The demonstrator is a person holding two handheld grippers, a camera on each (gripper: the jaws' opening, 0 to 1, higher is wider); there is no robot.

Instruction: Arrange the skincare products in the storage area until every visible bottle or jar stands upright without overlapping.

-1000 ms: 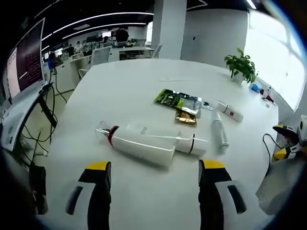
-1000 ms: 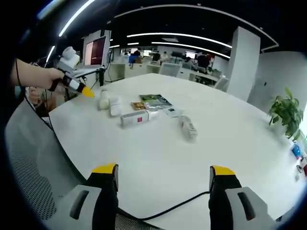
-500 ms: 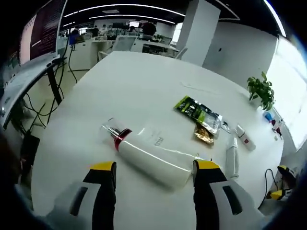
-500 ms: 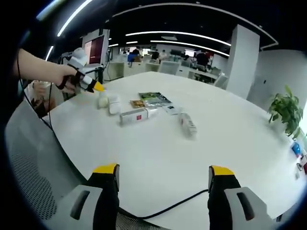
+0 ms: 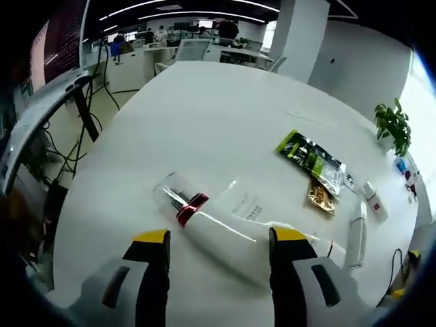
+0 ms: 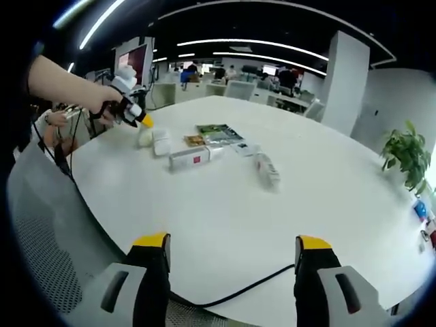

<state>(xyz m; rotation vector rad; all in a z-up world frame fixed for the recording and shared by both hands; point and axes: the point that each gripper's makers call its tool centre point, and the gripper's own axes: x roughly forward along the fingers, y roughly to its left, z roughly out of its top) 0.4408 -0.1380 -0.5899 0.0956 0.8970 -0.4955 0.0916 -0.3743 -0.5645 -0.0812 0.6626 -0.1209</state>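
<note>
Glossy white round table (image 5: 204, 109); cylindrical bottle (image 5: 225, 231) lying between gaping left gripper (image 5: 218, 262).

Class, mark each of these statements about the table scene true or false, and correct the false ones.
1. The large white bottle with the red band lies on its side between the left gripper's jaws. True.
2. The right gripper is shut on a bottle. False: its jaws stand open over bare white table, holding nothing.
3. A green packet lies on the table beyond the white bottle. True.
4. All the skincare products stand upright. False: the white bottle and the slim white tube both lie flat.
5. A potted plant stands near the table's far edge. True.
</note>
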